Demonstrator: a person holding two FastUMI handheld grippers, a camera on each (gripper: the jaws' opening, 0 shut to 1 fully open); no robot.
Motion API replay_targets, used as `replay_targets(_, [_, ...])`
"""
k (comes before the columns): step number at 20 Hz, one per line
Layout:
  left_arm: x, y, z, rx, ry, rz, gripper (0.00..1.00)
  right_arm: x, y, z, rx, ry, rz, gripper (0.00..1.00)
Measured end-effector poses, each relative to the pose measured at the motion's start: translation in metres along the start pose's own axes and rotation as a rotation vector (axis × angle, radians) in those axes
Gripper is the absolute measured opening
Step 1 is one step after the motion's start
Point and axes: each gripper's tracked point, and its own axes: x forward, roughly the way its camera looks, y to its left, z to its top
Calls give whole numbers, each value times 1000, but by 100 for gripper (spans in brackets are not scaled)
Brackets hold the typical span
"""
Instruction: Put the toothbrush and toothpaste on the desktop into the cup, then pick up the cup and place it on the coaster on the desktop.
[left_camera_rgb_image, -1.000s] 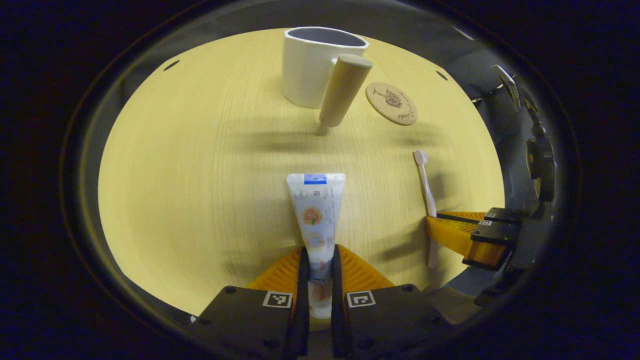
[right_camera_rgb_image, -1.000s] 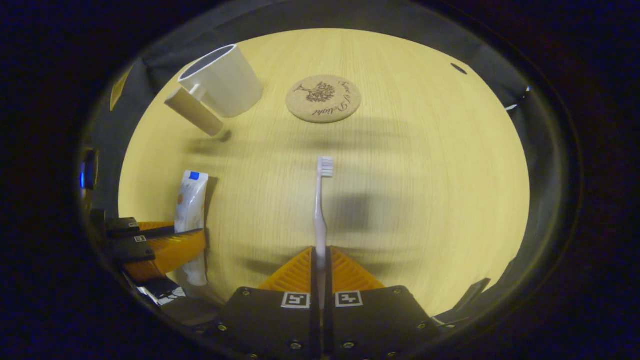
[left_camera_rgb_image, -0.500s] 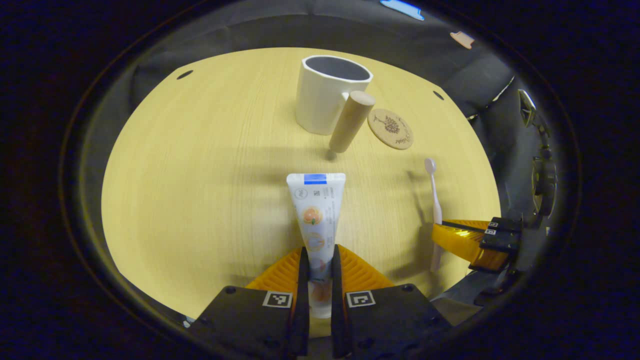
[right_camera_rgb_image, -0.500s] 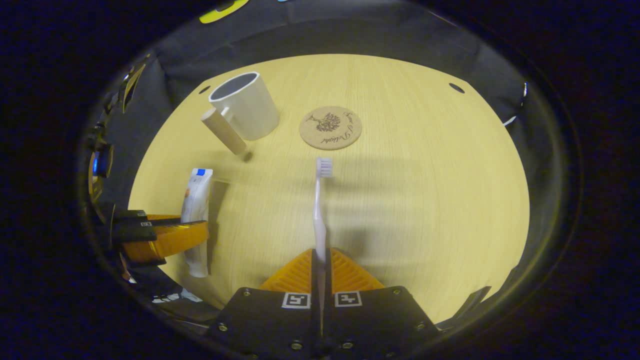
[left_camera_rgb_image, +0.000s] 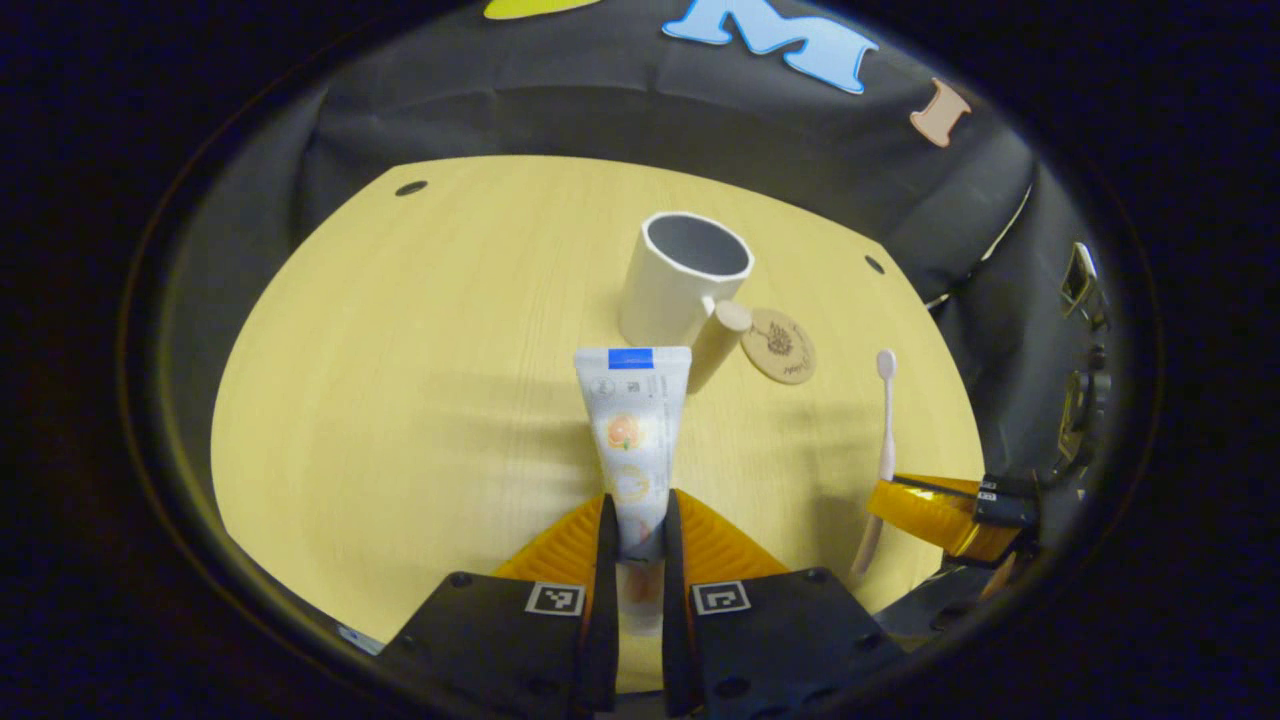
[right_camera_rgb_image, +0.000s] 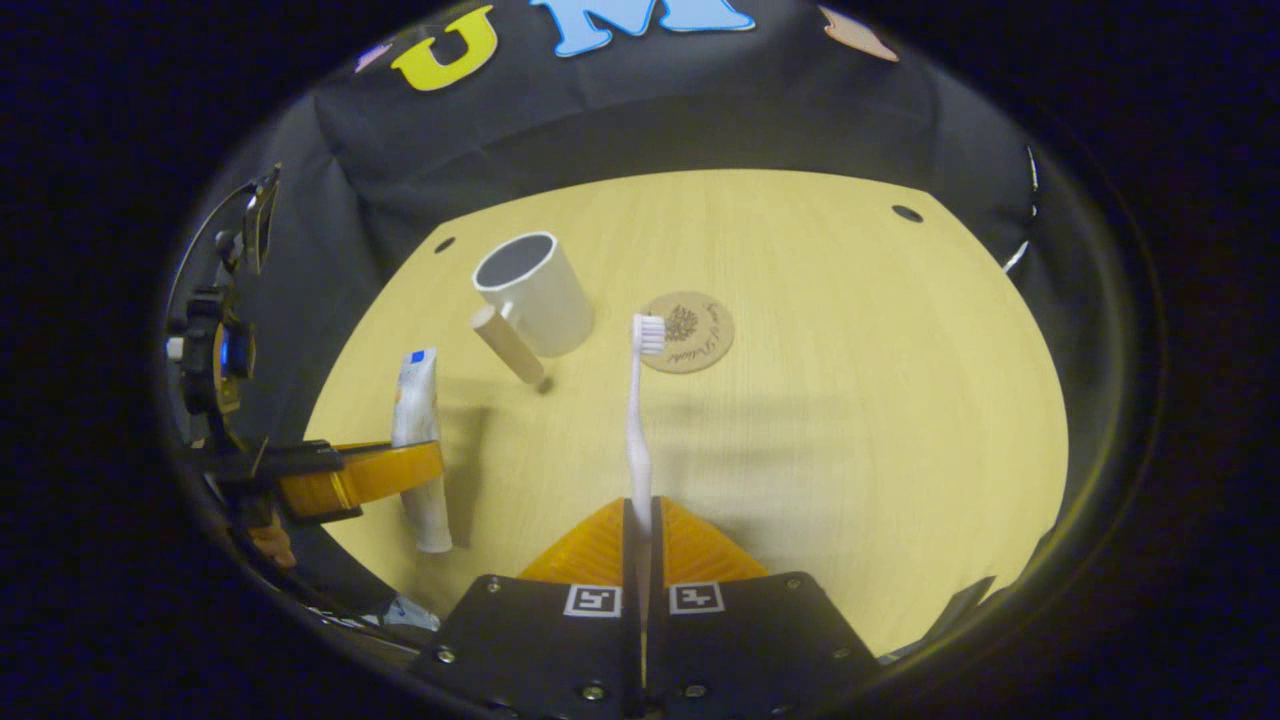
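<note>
My left gripper (left_camera_rgb_image: 634, 520) is shut on a white toothpaste tube (left_camera_rgb_image: 633, 430) and holds it above the wooden desktop (left_camera_rgb_image: 400, 400), its flat end pointing forward. My right gripper (right_camera_rgb_image: 639, 525) is shut on a pale toothbrush (right_camera_rgb_image: 637, 420), bristles forward and lifted off the desktop (right_camera_rgb_image: 850, 400). A white cup (left_camera_rgb_image: 685, 280) with a wooden handle (left_camera_rgb_image: 718, 345) stands upright and empty ahead; beside it lies a round cork coaster (left_camera_rgb_image: 780, 345). In the right gripper view the cup (right_camera_rgb_image: 532, 293) stands left of the coaster (right_camera_rgb_image: 690, 332), and the left gripper (right_camera_rgb_image: 405, 470) holds the tube (right_camera_rgb_image: 418, 440) at far left.
Black cloth walls close the booth behind and beside the desktop. Small dark holes (left_camera_rgb_image: 409, 188) mark the desktop's far corners. In the left gripper view the right gripper (left_camera_rgb_image: 905, 500) holds the toothbrush (left_camera_rgb_image: 880, 440) at the right edge.
Both grippers have risen away from the desktop with the tube and the brush held. The cup and coaster look smaller and farther, and more of the back wall shows.
</note>
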Motion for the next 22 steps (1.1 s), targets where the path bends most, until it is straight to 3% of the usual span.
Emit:
replay_targets(13, [-37,12,98,10,-290,17,25,-31,9,50,-18,-200,24,3])
replay_targets(22, [-61,-3,188,-21,-562,-38,25,-41,7,63,-4,-254,10,3])
